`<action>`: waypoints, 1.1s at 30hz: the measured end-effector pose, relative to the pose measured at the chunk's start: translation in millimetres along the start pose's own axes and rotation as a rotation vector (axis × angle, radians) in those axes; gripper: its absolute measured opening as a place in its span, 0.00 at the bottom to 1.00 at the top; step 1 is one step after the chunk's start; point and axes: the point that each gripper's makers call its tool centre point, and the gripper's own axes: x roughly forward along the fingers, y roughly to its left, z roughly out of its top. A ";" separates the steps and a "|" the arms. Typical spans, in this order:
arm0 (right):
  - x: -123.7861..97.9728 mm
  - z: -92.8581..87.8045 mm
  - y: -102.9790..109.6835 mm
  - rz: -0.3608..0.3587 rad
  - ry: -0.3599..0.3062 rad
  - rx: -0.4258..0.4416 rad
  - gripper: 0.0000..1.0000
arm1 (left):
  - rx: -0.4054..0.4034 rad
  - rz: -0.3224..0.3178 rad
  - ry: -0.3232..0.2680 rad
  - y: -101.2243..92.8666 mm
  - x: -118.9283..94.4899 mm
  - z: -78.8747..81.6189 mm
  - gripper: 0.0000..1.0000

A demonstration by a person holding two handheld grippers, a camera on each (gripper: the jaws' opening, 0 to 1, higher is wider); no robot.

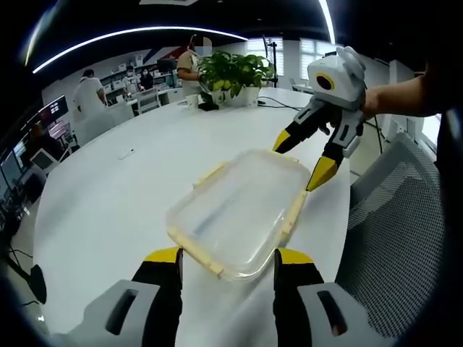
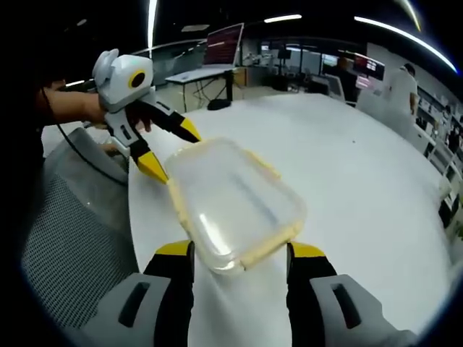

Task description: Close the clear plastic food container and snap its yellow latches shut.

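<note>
Here, both grippers flank the clear rectangular plastic food container (image 1: 239, 213) with its pale yellow latches (image 1: 293, 213), lid on, near the edge of the white round table (image 1: 108, 195).
The left gripper (image 1: 228, 256) and right gripper (image 2: 239, 251), jaws spread and empty, face opposite ends, seemingly to press latches. A grey mesh chair (image 1: 394, 217) crowds the table edge; a potted green plant (image 1: 231, 76) stands well apart.
</note>
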 end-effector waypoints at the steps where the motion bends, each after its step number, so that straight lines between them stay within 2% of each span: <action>1: 0.8 1.0 -1.8 -0.001 0.002 -0.002 0.48 | 0.000 -0.001 0.000 1.3 0.8 0.5 0.45; 33: 30.2 36.6 -61.2 -0.017 0.009 -0.014 0.48 | 0.021 0.010 0.036 63.2 34.5 21.9 0.45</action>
